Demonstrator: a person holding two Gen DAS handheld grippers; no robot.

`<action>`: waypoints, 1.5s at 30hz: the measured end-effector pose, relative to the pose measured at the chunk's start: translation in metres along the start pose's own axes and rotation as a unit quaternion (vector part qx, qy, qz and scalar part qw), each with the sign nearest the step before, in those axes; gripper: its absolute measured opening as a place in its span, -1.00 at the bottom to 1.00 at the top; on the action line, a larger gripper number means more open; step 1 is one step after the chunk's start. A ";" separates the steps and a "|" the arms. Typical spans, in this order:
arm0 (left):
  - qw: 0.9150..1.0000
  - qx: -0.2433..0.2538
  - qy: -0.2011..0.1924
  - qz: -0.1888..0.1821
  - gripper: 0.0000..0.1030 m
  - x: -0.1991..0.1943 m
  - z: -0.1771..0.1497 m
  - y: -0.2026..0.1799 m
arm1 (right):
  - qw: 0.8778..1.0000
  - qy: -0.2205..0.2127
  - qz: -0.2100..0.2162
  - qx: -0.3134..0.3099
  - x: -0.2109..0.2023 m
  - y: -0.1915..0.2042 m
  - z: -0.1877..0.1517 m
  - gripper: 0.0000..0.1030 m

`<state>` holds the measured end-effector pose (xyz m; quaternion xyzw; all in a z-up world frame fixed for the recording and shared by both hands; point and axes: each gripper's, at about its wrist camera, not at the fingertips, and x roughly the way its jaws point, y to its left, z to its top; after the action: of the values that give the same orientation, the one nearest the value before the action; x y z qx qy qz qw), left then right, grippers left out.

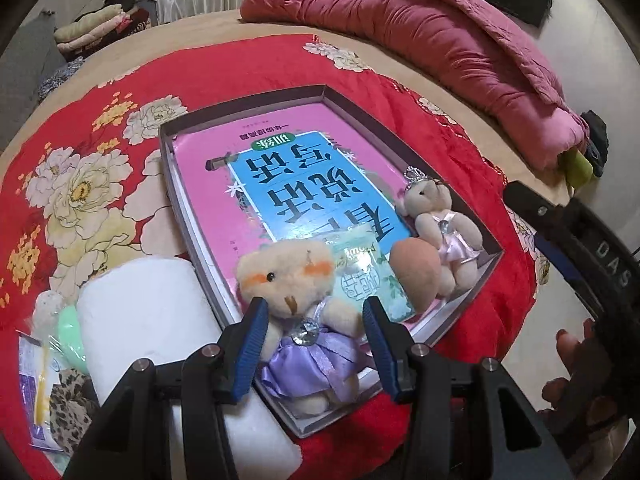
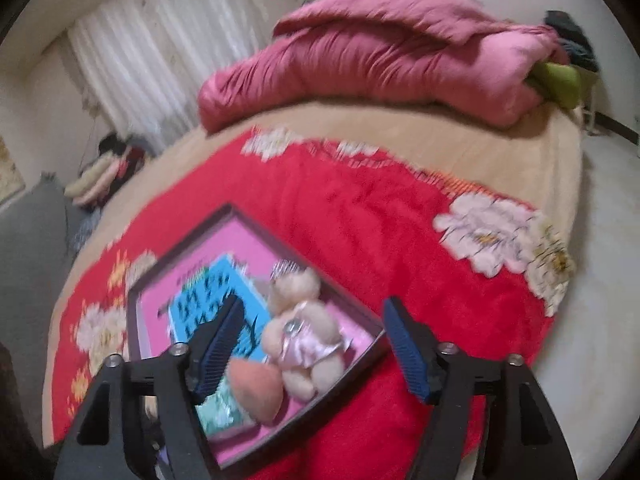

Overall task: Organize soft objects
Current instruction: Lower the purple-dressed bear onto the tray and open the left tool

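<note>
My left gripper is shut on a small beige bear in a purple dress, held over the near corner of a shallow grey box. Inside the box lie a pink and blue book, a green packet, a peach egg-shaped sponge and a bear in a pink dress. My right gripper stands open above the box, nothing touching its pads. Below it lie the pink-dress bear and the sponge.
The box rests on a red floral blanket over a bed. Left of the box lie a white roll, a green sponge, a leopard-print cloth and packets. A pink quilt is bunched at the back; folded clothes sit far left.
</note>
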<state>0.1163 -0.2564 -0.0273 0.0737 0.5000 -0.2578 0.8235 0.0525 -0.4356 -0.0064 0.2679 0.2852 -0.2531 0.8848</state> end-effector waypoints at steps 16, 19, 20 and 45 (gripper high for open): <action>0.999 -0.027 -0.026 -0.033 -0.04 -0.019 0.002 0.009 | 0.999 0.001 -0.003 -0.032 -0.005 0.012 -0.001 0.44; 0.998 -0.037 -0.030 -0.043 0.06 -0.023 0.001 0.014 | 1.000 0.006 -0.005 -0.024 0.000 0.011 -0.001 0.44; 0.998 -0.038 -0.031 -0.043 0.06 -0.024 0.000 0.015 | 1.000 0.008 -0.006 -0.023 0.001 0.010 -0.001 0.44; 0.994 -0.069 -0.074 -0.045 0.12 -0.070 -0.023 0.035 | 0.989 -0.040 -0.022 -0.139 -0.014 0.058 -0.013 0.45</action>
<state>0.0903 -0.1934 0.0167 -0.0254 0.4573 -0.2644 0.8487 0.0729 -0.3818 0.0126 0.1258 0.2880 -0.2409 0.9183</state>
